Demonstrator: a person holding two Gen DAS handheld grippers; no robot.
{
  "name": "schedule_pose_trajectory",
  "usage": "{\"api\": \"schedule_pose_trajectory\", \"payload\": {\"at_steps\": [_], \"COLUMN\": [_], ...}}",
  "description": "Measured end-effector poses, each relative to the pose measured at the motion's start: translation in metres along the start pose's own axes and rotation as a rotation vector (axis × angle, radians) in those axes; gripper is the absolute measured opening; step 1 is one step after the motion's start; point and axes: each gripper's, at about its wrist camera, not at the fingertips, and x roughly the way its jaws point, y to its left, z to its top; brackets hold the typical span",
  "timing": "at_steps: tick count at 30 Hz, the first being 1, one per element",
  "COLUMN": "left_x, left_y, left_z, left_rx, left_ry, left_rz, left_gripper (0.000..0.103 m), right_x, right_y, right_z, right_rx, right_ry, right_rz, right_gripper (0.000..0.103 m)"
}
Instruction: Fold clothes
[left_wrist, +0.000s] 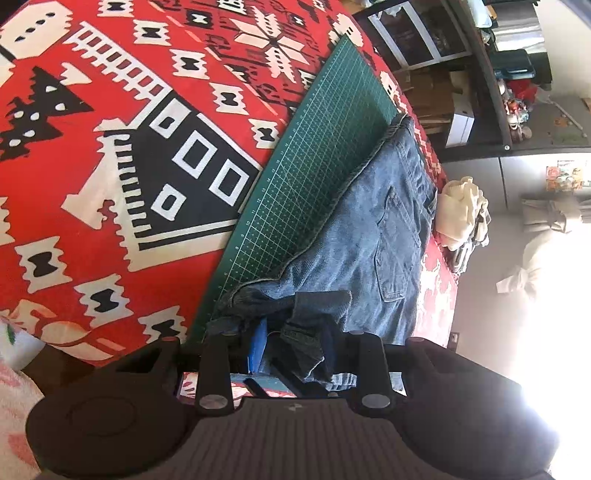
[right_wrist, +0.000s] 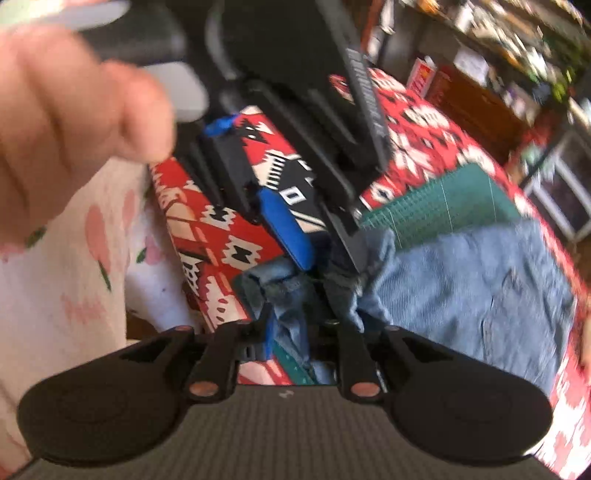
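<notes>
Pinching bunched denim, the left gripper (left_wrist: 291, 347) and right gripper (right_wrist: 303, 332) each hold the near edge of the jeans (left_wrist: 369, 236), which lie on a green mat (left_wrist: 325, 147) over the red-patterned surface (left_wrist: 110, 147).

Both handheld grippers are matte black, with rounded lobes, ribbed housings and metal pivot screws; the left gripper (left_wrist: 291, 354) and right gripper (right_wrist: 299, 332) carry blue finger pads (right_wrist: 286, 232). The person wears a white garment (right_wrist: 74, 258) printed with pink flowers.

A lived-in home room: patterned red tablecloth (left_wrist: 110, 155), cluttered shelves (left_wrist: 509, 74), and cardboard boxes (left_wrist: 439, 96) stacked beneath.
</notes>
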Motion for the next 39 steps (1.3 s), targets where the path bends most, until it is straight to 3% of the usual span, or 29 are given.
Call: {"api": "schedule_pose_trajectory", "payload": {"at_steps": [12, 19, 26, 27, 28, 35, 39], "left_x": [0.0, -0.004, -0.003, -0.004, -0.004, -0.014, -0.017], "left_y": [0.003, 0.006, 0.007, 0.007, 0.006, 0.012, 0.012], "left_z": [0.003, 0.003, 0.004, 0.003, 0.003, 0.0, -0.003], "left_rx": [0.005, -0.003, -0.002, -0.002, 0.0, 0.0, 0.01], "left_ry": [0.003, -0.006, -0.006, -0.005, -0.004, -0.021, -0.025], "left_rz": [-0.007, -0.002, 0.002, 0.004, 0.007, 0.003, 0.0], "left_gripper": [0.03, 0.029, 0.029, 0.03, 0.03, 0.029, 0.029], "right_x": [0.016, 0.015, 0.03, 0.034, 0.038, 0.02, 0.015], "right_y": [0.022, 0.021, 0.016, 0.017, 0.021, 0.022, 0.017], "right_z": [-0.003, -0.011, 0.003, 0.006, 0.01, 0.008, -0.001], "right_rx": [-0.315, -0.462, -0.378, -0.363, -0.343, -0.2, -0.169], "right_ry": [0.008, 0.034, 0.025, 0.022, 0.027, 0.04, 0.03], "right_rz": [-0.115, -0.128, -0.198, -0.21, -0.214, -0.127, -0.119], "right_gripper": [0.021, 0.021, 0.018, 0.006, 0.002, 0.002, 0.004]}}
